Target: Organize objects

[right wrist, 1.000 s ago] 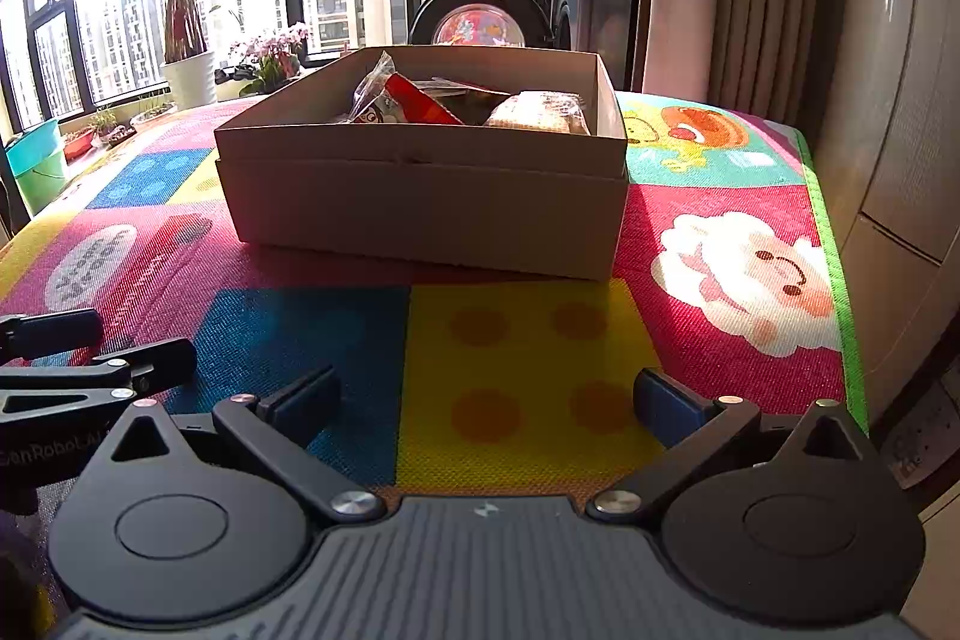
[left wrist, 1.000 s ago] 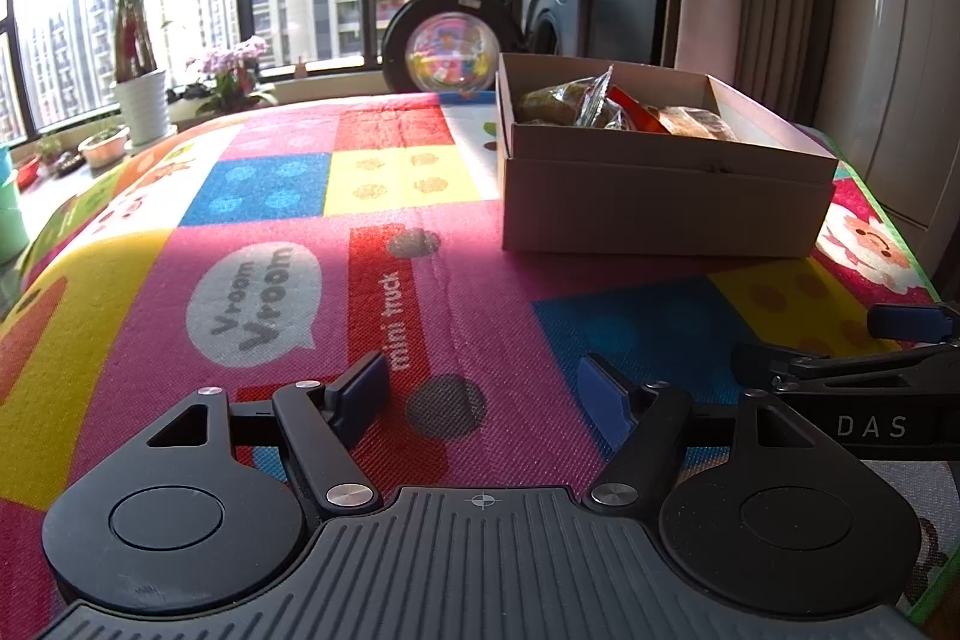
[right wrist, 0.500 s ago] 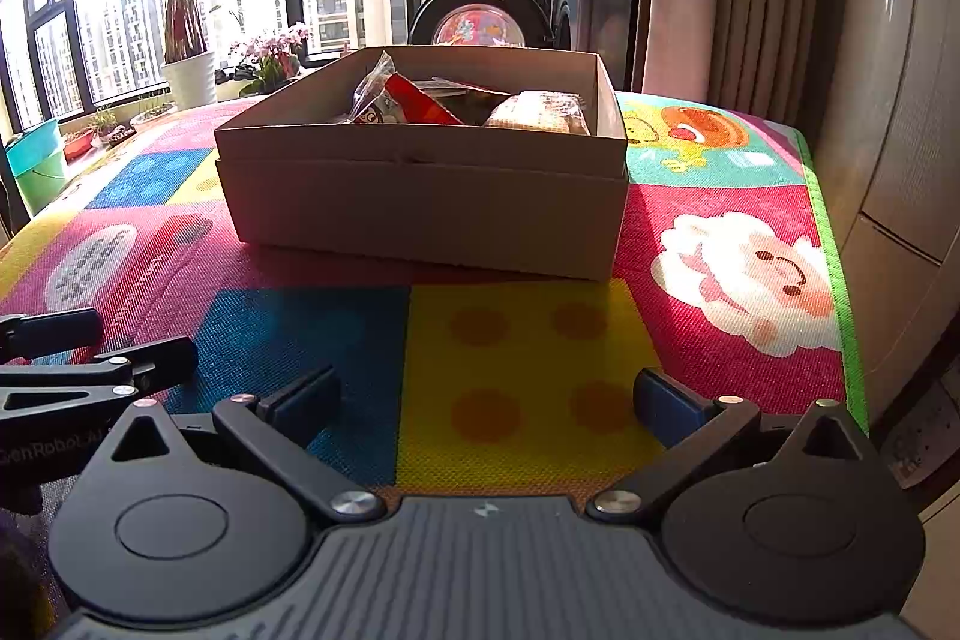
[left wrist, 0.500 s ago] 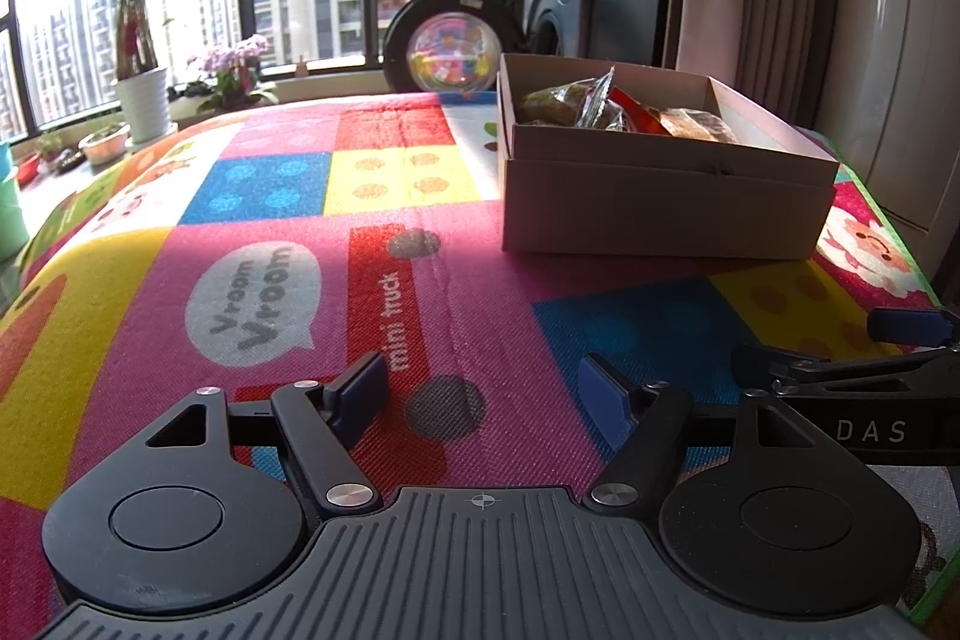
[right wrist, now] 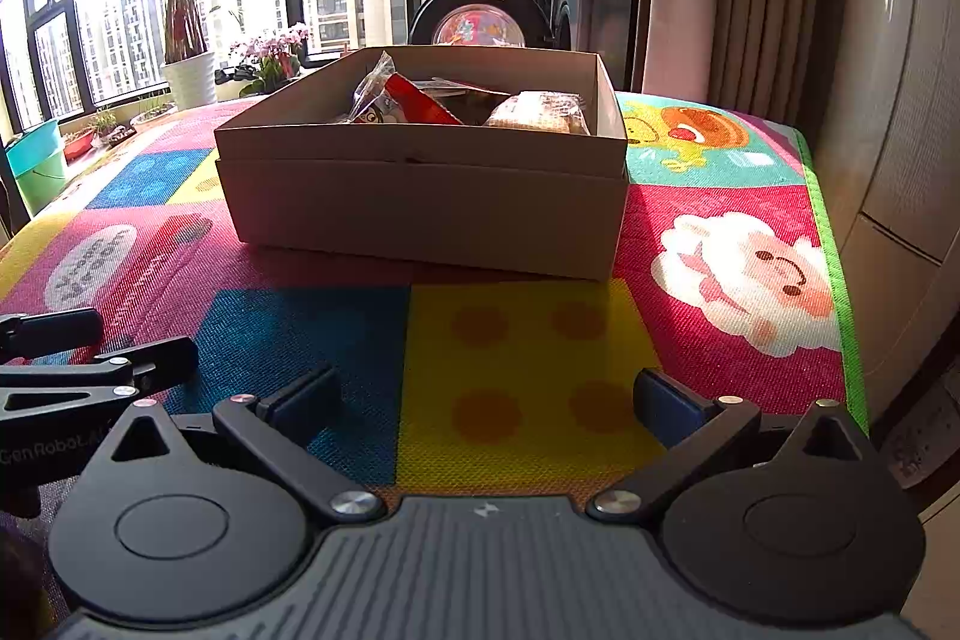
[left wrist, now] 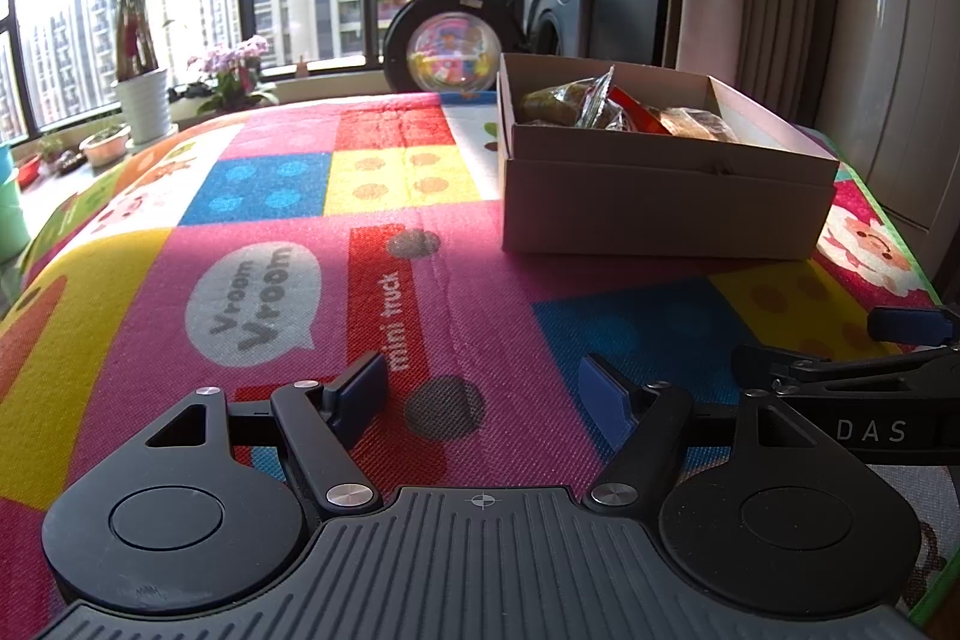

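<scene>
A brown cardboard box point(left wrist: 660, 202) point(right wrist: 420, 214) sits on the colourful play mat point(left wrist: 270, 280) point(right wrist: 516, 370). Inside it lie several wrapped snack packets point(left wrist: 591, 106) point(right wrist: 396, 103), including a red one and a brownish bread-like pack point(right wrist: 537, 112). My left gripper point(left wrist: 483, 394) rests low over the mat near its front, open and holding nothing. My right gripper point(right wrist: 486, 394) stands beside it to the right, also open and holding nothing, directly in front of the box. Each gripper shows at the edge of the other's view.
A round toy with a clear dome point(left wrist: 453, 55) stands behind the box. Potted plants point(left wrist: 141, 100) line the windowsill at the far left. A curtain and a white wall panel point(right wrist: 888, 100) close off the right, by the mat's green edge point(right wrist: 831, 232).
</scene>
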`<act>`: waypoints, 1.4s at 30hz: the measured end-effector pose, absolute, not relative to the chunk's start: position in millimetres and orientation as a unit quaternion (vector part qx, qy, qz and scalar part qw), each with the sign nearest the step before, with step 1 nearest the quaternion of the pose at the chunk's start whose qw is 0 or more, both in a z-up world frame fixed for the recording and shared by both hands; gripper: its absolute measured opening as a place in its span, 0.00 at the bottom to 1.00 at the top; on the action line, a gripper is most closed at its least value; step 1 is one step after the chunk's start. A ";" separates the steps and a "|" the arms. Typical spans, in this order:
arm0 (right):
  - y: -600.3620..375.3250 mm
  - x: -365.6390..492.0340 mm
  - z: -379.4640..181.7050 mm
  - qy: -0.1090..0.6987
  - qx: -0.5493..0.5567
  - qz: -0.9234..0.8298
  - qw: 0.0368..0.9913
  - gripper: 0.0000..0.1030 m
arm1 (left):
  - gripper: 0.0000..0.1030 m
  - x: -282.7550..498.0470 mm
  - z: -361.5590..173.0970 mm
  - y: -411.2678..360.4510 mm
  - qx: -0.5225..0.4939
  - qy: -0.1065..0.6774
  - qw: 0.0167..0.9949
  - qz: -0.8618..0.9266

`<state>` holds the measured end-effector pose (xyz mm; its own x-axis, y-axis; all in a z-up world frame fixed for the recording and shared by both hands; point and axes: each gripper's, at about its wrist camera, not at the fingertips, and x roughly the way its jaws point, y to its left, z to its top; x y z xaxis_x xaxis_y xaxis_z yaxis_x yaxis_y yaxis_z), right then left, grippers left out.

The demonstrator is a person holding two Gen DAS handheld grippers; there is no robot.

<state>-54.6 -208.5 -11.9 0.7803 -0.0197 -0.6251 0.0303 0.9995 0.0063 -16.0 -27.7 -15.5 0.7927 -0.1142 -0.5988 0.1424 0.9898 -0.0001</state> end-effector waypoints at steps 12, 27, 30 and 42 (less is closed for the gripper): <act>-208.5 -54.6 -12.0 0.331 0.007 -0.013 0.943 1.00 | 0.74 -16.0 -15.0 -28.8 0.024 0.315 0.946 -0.067; -208.1 -54.5 -12.0 0.331 0.007 -0.013 0.943 1.00 | 0.74 -14.2 -15.1 -28.0 0.019 0.315 0.946 -0.069; -208.2 -54.5 -11.9 0.331 0.007 -0.013 0.943 1.00 | 0.74 -13.8 -15.2 -28.1 0.019 0.315 0.946 -0.069; -208.3 -54.2 -12.0 0.331 0.008 -0.013 0.944 1.00 | 0.74 -14.0 -15.5 -28.7 0.020 0.315 0.946 -0.068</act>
<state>-54.2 -208.3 -12.0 0.7806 -0.0196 -0.6247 0.0303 0.9995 0.0065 -14.0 -28.7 -15.5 0.7922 -0.1162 -0.5991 0.1420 0.9899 -0.0042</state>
